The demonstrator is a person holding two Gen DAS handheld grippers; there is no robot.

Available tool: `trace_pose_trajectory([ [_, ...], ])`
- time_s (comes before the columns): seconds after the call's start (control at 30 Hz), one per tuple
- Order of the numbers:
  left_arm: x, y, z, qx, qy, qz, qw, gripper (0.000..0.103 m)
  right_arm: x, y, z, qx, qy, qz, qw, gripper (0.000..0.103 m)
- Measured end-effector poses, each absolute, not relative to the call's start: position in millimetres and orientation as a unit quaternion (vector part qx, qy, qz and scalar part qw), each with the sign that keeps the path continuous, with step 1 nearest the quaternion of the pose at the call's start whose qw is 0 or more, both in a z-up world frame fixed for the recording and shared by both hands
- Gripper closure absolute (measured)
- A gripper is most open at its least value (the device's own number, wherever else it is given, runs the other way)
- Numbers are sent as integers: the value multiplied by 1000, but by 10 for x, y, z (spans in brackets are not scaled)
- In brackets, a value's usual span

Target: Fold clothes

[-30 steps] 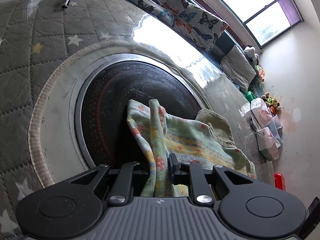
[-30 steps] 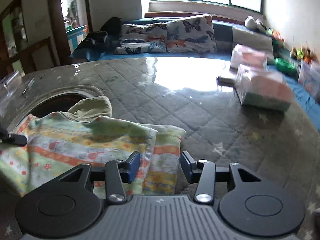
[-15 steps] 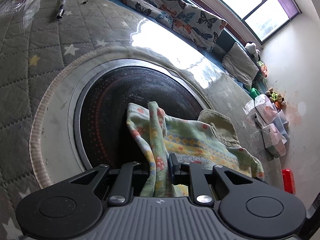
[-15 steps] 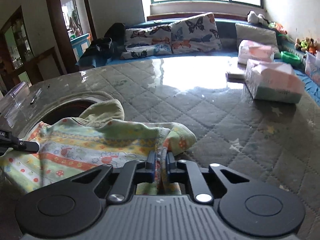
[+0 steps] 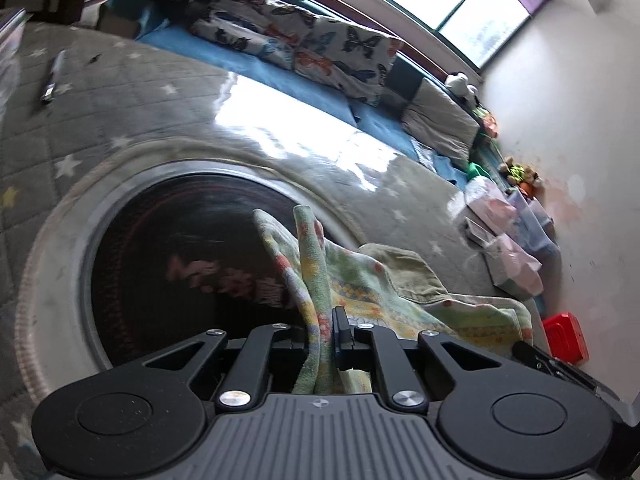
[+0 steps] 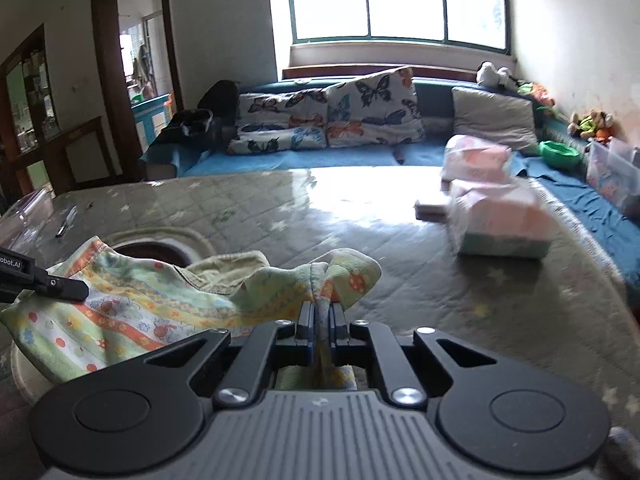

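Note:
A pale green patterned cloth [image 5: 360, 280] with orange and yellow stripes lies stretched over the table, an olive garment [image 5: 404, 270] partly on it. My left gripper [image 5: 320, 330] is shut on one bunched corner of the cloth. In the right wrist view my right gripper [image 6: 320, 316] is shut on the opposite corner of the same cloth [image 6: 132, 308], lifted a little off the table. The left gripper's finger [image 6: 52, 282] shows at that view's left edge, over the cloth.
The grey quilted table cover [image 6: 440, 300] has a round dark inset [image 5: 180, 248] under the cloth's left end. Wrapped tissue packs [image 6: 500, 220] stand at the right. A pen [image 5: 52, 80] lies far left. A blue sofa with butterfly cushions [image 6: 332, 120] is behind.
My right gripper went from open over the cloth's corner to shut on it and rose with it. The left gripper kept its hold and tilted upward, showing more of the room.

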State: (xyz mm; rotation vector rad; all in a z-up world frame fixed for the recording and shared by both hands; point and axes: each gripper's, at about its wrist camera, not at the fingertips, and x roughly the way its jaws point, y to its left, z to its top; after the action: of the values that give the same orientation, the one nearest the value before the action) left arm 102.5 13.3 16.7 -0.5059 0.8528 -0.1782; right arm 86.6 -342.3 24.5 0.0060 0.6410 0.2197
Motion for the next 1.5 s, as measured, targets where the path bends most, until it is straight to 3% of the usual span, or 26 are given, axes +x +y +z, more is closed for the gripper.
trace_pose_trajectory([
  [0.1,1081,-28,229,-233,405,-98,879,92,829,-3557,333,-2,305,89,948,102],
  [0.37,1206,-382,318,-209,400,-115,885,92,789,-3956,354,17,318,55,946,102],
  [0.5,1209,-378,285,-200,406,-104,886,92,816,-4048,198,48,338,68,938,93],
  [0.6,1214,-319,239,-202,412,-94,883,92,859,-4041,44,70,352,78,930,68],
  [0.7,1211,-283,206,-201,417,-88,882,92,901,-3999,-67,85,359,89,925,63],
  [0.73,1204,-274,200,-201,418,-86,882,92,920,-3986,-97,86,361,88,924,57],
  [1.0,1222,-223,125,-200,427,-80,878,92,1026,-3910,-272,105,361,79,923,53],
  [1.07,1229,-223,103,-200,429,-77,877,92,1040,-3876,-296,106,359,80,924,56],
  [1.13,1231,-233,85,-199,430,-75,877,92,1045,-3816,-300,100,362,91,922,76],
  [1.23,1229,-250,86,-197,430,-75,878,92,1028,-3791,-287,98,360,93,923,92],
  [1.5,1198,-338,209,-188,419,-96,883,93,841,-3796,39,66,317,93,942,96],
])
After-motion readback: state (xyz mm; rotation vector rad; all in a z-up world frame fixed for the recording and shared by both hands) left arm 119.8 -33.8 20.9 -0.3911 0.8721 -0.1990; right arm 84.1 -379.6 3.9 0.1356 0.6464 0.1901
